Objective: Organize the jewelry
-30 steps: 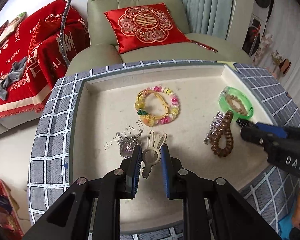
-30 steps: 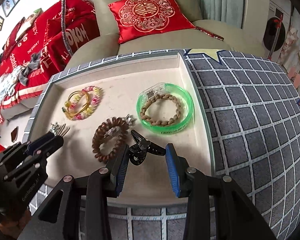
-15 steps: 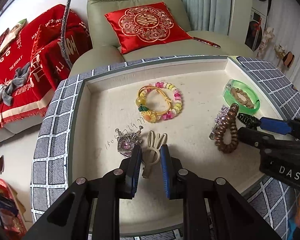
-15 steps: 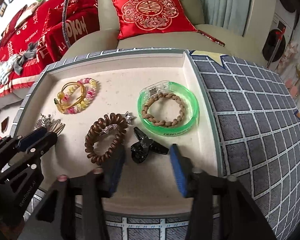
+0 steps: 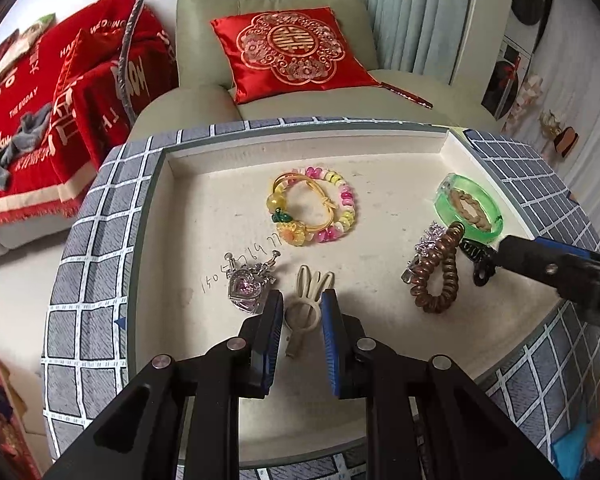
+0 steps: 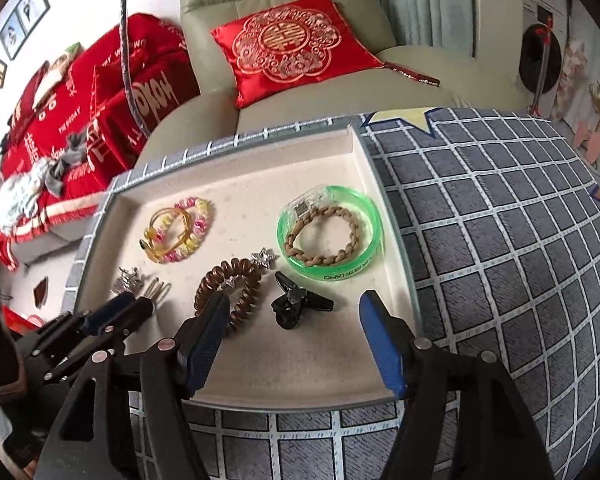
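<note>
A: Where's everything on that cream felt-lined tray (image 5: 380, 148)?

B: The cream rabbit-shaped hair clip (image 5: 306, 305) lies lengthwise between the left gripper (image 5: 302, 309)'s narrowly parted fingers, ears pointing away.

A: And the right gripper (image 6: 293, 312)?

B: Spread wide, straddling the black claw clip (image 6: 296, 307).

My left wrist camera looks forward and down, close over the tray (image 5: 168, 168); my right views it (image 6: 384, 216) likewise, from further right.

Handwritten digits (image 5: 236, 266) on tray too small to read. Black claw clip (image 5: 478, 258) half hidden behind right tongs (image 5: 500, 248). Cream bunny clip (image 6: 158, 289) mostly covered by left tongs (image 6: 134, 305). Green bangle lettering (image 6: 334, 276) illegible.
</note>
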The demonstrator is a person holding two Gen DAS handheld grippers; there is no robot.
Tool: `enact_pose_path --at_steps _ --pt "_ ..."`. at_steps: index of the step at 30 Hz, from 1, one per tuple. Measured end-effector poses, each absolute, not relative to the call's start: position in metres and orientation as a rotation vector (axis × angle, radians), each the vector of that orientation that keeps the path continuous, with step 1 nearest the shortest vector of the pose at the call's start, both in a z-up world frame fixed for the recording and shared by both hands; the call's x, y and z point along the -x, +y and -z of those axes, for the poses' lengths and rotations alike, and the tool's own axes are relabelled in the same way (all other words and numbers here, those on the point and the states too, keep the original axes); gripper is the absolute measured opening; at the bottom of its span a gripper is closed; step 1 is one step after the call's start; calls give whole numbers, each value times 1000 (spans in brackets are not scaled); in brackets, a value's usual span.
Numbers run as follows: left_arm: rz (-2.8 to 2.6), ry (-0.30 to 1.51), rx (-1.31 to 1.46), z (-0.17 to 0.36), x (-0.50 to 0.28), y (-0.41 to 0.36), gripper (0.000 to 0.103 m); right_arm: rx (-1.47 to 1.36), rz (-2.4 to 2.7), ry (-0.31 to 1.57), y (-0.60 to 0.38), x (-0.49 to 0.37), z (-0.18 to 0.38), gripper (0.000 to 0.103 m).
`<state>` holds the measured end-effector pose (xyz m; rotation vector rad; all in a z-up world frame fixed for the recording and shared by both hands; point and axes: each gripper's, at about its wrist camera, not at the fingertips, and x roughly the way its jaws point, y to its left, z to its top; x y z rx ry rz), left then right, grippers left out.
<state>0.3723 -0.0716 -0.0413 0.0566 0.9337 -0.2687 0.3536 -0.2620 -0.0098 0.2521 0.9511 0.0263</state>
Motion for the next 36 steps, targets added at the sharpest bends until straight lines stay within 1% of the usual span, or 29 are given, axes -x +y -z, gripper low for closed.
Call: enact_pose_path --at_steps 10,11,12,13,14,30,31,33,34,35,36 --pt "251 933 -64 40 -372 -71 35 -276 -25 923 -267 -345 -2 71" --pt "249 930 -61 39 -372 -71 51 -274 -25 920 -268 -344 -2 71" --pt "245 928 -57 38 -371 -70 84 -271 -24 917 -268 -344 -3 71" --pt "227 914 -53 36 -370 -69 94 -269 -22 915 -268 -344 -4 71" --pt "207 883 -47 32 -368 -67 96 -269 -21 914 -268 -343 -4 71" --pt "205 876 -102 23 -365 -68 97 -253 -38 954 -262 -349 2 71" --pt "205 876 -106 23 -365 -68 103 -247 -40 955 -260 -350 2 71" --pt "206 863 -107 21 -364 -68 103 -229 -44 964 -257 -351 2 71" --pt "208 861 -112 21 -364 -69 103 -220 -47 973 -255 -352 3 74" --pt "211 864 -118 21 -365 -69 103 -215 -50 980 -254 -353 3 82" --pt "211 868 -124 21 -364 -70 103 -211 -55 986 -253 -354 4 82"
